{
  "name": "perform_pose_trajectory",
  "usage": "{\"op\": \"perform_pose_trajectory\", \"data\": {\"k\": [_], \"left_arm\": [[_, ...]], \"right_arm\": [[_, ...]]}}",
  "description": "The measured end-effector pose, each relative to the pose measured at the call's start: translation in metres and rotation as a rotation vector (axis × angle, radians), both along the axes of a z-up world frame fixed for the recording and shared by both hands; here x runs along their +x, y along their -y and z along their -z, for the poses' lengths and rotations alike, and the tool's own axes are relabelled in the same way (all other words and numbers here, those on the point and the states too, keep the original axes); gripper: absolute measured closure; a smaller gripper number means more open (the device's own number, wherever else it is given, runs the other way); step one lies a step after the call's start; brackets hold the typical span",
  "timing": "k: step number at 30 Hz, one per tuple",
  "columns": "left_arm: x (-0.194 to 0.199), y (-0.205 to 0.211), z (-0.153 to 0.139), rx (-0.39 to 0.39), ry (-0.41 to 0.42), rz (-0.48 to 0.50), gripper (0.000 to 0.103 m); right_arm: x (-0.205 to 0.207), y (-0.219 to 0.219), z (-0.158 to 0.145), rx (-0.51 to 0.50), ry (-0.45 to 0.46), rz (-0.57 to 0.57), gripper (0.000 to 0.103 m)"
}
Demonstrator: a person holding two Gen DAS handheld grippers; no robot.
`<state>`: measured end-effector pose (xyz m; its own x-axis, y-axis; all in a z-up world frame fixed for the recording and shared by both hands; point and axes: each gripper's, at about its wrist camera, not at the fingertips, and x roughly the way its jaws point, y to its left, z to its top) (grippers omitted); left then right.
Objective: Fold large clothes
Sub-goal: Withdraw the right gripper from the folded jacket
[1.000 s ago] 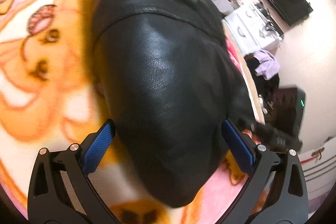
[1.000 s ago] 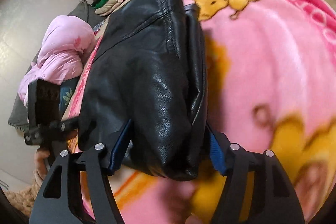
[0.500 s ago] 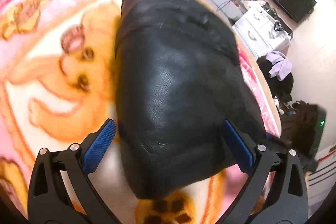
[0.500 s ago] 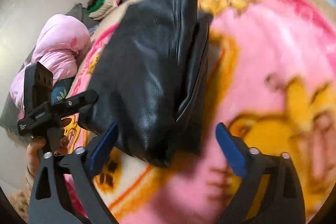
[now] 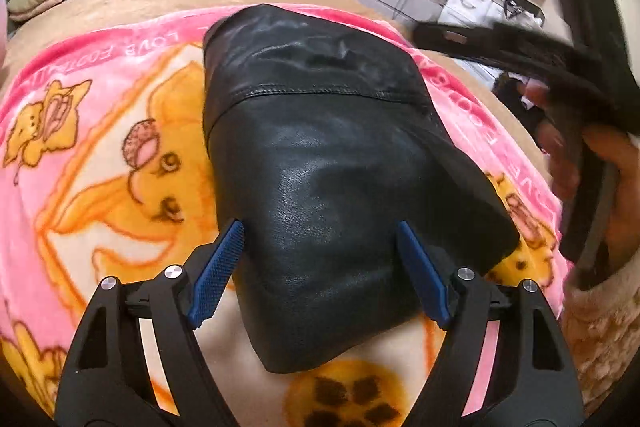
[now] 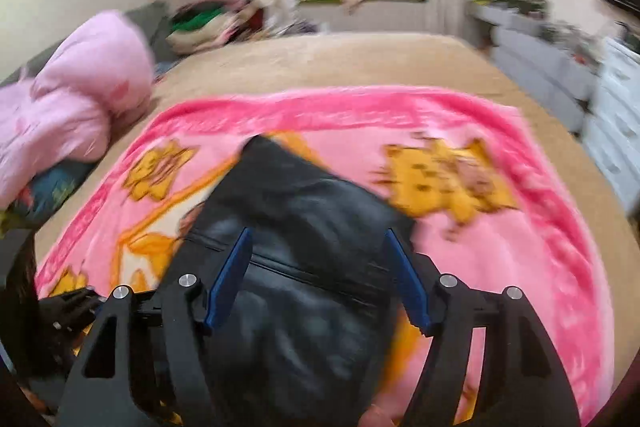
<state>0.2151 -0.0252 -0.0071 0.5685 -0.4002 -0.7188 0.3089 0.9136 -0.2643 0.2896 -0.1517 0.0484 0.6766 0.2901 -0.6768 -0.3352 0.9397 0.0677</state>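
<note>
**Folded jacket at risk of springing open**

The black leather jacket (image 5: 320,163) lies folded on the pink blanket (image 5: 100,155) on the bed. Left claw (image 5: 320,267) and right claw (image 6: 316,275) are closing, empty, above it. Stiff leather may unfold; a closing pad could snag it.

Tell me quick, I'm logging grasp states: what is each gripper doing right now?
Left gripper: open, jaws closing, above the folded black leather jacket, not gripping it.
Right gripper: open, jaws closing, over the jacket, holding nothing.

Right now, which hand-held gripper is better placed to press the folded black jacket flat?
Left, probably: the left hand-held gripper frames the folded jacket squarely, jaws closing, nothing gripped. The right view is blurred.
</note>
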Motion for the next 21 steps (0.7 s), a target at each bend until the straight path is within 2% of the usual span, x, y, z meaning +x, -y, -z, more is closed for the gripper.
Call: {"op": "perform_pose_trajectory", "data": {"k": [2,4,8,10,12,16,21], "left_arm": [[0.0,0.001,0.001,0.017,0.006,0.001,0.033],[0.0,0.001,0.002,0.028,0.009,0.002,0.033],[0.001,0.001,0.002,0.023,0.011,0.005,0.033],[0.002,0.002,0.001,0.013,0.012,0.011,0.033],[0.002,0.002,0.001,-0.011,0.008,0.01,0.032],[0.003,0.002,0.003,-0.016,0.004,0.014,0.032],[0.002,0.003,0.003,-0.026,-0.007,0.011,0.029]], "right_arm": [[0.021,-0.014,0.015,-0.131,-0.025,0.009,0.024],[0.036,-0.016,0.036,-0.217,-0.087,0.024,0.025],[0.063,0.003,0.067,-0.118,-0.248,0.026,0.022],[0.069,0.01,0.077,-0.083,-0.287,0.045,0.021],[0.071,0.013,0.084,-0.076,-0.304,0.053,0.017],[0.077,0.017,0.094,-0.047,-0.314,0.056,0.017],[0.07,0.015,0.086,-0.046,-0.294,0.063,0.017]]}}
